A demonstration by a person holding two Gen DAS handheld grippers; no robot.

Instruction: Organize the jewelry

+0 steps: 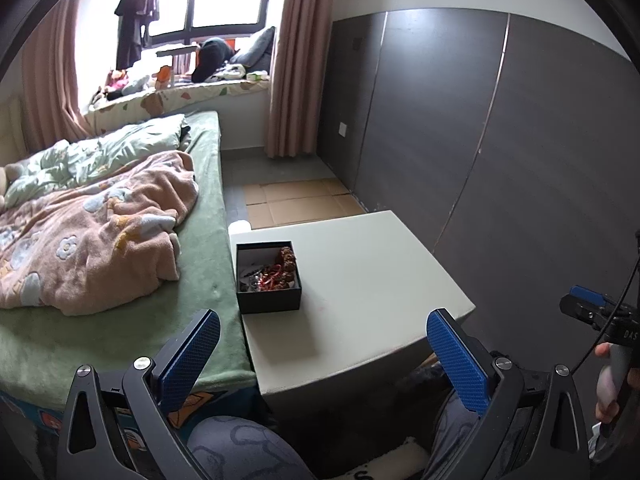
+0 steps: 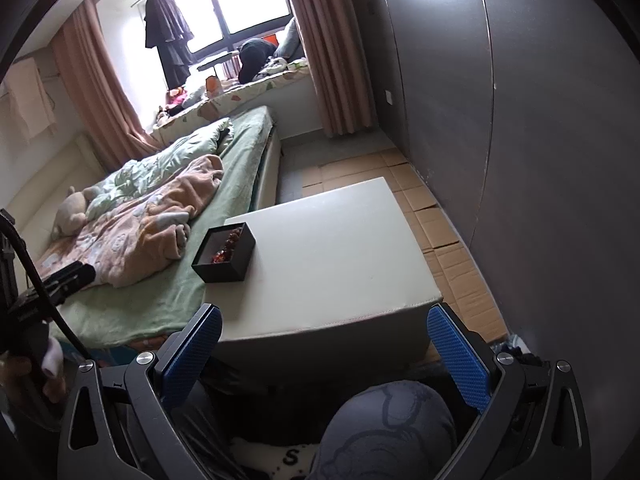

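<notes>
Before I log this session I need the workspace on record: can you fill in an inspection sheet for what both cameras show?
Surface: white table beside the bed, its top bare apart from the box.
Job's things: open black box at the table's bed-side edge, holding red beads and a brown beaded piece; other contents too small to tell.
Clutter: nothing seen on the table.
Grippers: left tongs open, empty; right tongs open, empty; both short of the table.
Cables: black cable on the left tool.
Surroundings: bed with rumpled blankets, cardboard on the floor, curtained window.
</notes>
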